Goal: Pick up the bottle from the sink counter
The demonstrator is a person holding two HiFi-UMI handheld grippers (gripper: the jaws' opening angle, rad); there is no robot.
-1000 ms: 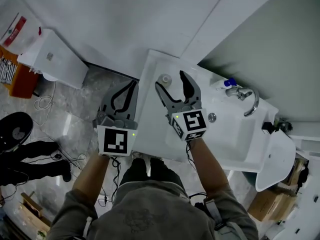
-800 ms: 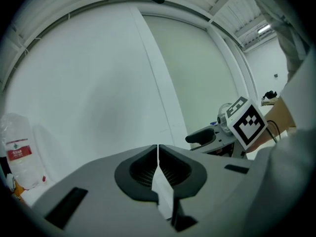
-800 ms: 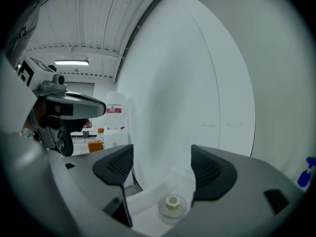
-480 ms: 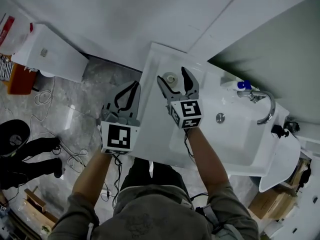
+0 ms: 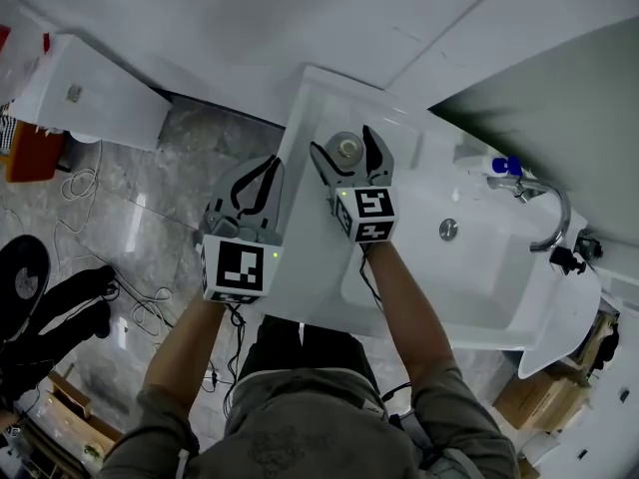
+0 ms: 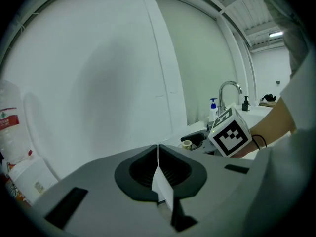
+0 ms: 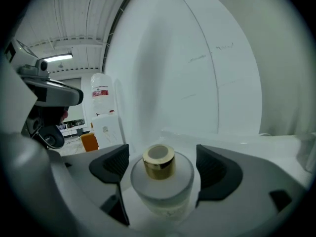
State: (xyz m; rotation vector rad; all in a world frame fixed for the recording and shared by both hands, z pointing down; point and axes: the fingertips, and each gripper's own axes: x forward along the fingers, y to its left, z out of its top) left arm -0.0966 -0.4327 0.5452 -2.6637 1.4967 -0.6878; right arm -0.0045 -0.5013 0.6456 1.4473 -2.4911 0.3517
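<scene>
A round frosted bottle (image 5: 345,149) with a gold collar stands near the back left corner of the white sink counter (image 5: 305,257). My right gripper (image 5: 344,145) reaches around it, one jaw on either side. In the right gripper view the bottle (image 7: 160,181) fills the gap between the dark pads (image 7: 111,165), with a little daylight on both sides; the jaws are opening. My left gripper (image 5: 262,174) hangs shut and holds nothing, left of the counter edge and over the floor. In the left gripper view its jaws (image 6: 158,158) meet, and the bottle (image 6: 187,144) shows small beyond them.
The basin (image 5: 469,267) with its drain lies right of my right arm, with a chrome faucet (image 5: 547,208) and a blue-topped dispenser (image 5: 506,165) behind it. A white wall rises just past the bottle. On the marble floor to the left are a white cabinet (image 5: 95,98) and cables (image 5: 150,312).
My right gripper has moved forward along the counter until its jaws came round the bottle, and they have spread wider. The left gripper has kept its place beside the counter.
</scene>
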